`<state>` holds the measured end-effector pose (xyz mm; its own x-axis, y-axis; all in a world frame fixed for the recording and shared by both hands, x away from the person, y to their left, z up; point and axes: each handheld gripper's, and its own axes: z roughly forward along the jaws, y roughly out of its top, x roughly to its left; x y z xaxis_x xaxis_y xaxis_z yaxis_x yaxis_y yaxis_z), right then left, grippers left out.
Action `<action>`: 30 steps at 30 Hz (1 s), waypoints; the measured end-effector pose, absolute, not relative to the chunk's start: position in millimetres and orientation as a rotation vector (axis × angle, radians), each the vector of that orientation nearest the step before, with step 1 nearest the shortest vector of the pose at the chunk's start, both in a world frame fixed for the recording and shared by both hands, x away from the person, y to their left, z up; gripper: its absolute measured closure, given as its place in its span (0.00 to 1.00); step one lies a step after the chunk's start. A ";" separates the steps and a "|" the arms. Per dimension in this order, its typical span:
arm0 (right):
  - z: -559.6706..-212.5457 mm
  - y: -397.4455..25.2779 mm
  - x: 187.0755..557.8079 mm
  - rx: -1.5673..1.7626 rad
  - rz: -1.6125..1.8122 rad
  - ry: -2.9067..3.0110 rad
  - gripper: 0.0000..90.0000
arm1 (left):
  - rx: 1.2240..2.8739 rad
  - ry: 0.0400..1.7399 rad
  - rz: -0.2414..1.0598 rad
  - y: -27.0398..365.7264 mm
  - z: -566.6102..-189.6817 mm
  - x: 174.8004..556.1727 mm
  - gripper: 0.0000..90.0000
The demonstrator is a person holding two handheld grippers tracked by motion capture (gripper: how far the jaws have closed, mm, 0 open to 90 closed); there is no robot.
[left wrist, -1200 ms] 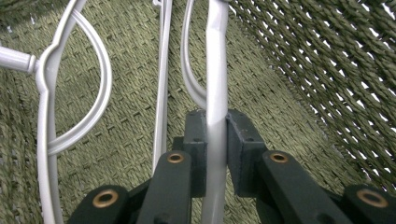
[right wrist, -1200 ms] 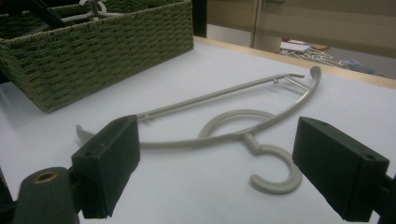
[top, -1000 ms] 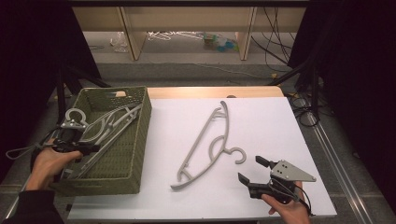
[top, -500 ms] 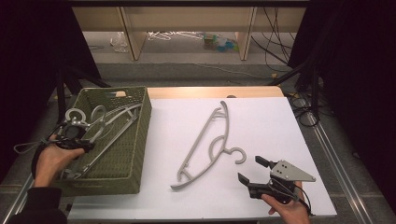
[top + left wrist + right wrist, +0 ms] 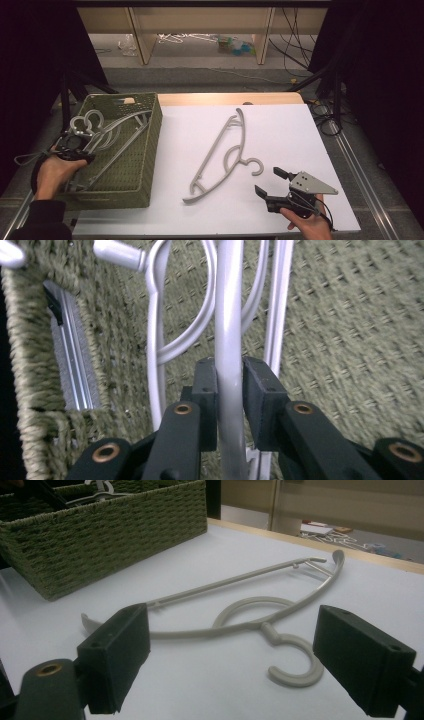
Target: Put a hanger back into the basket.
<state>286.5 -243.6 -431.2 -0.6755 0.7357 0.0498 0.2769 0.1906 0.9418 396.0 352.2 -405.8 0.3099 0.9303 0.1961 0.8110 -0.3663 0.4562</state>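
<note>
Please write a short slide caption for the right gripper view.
Open right gripper faces a grey hanger lying on the white table.

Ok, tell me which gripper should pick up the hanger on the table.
Right. The right gripper sits open, close to the hanger with its jaws toward it; the left gripper is shut on a basket hanger.

One grey hanger [image 5: 226,152] lies alone on the white table top, right of centre. One green woven basket [image 5: 142,150] stands at the left side. Inside it are more grey hangers [image 5: 100,132], at least two judging by the two hooks at its far left corner, though they overlap too much to count exactly. There are two grippers: the left gripper [image 5: 70,147] at the basket and the right gripper [image 5: 272,182] at the near right.
</note>
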 end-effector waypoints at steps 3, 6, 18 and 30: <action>-431.6 -243.1 286.7 0.945 1.498 2.054 0.18 | 2.301 1.594 0.632 355.1 -407.2 396.3 0.83; -431.5 -243.1 286.9 0.946 1.497 2.052 0.18 | 2.309 1.609 0.640 357.0 -408.4 395.7 0.80; -431.2 -242.9 286.6 0.945 1.500 2.054 0.18 | 2.264 1.586 0.716 352.0 -394.6 392.5 0.60; -430.9 -243.2 286.5 0.935 1.504 2.051 0.18 | 2.138 1.346 0.701 306.4 -356.7 381.7 0.42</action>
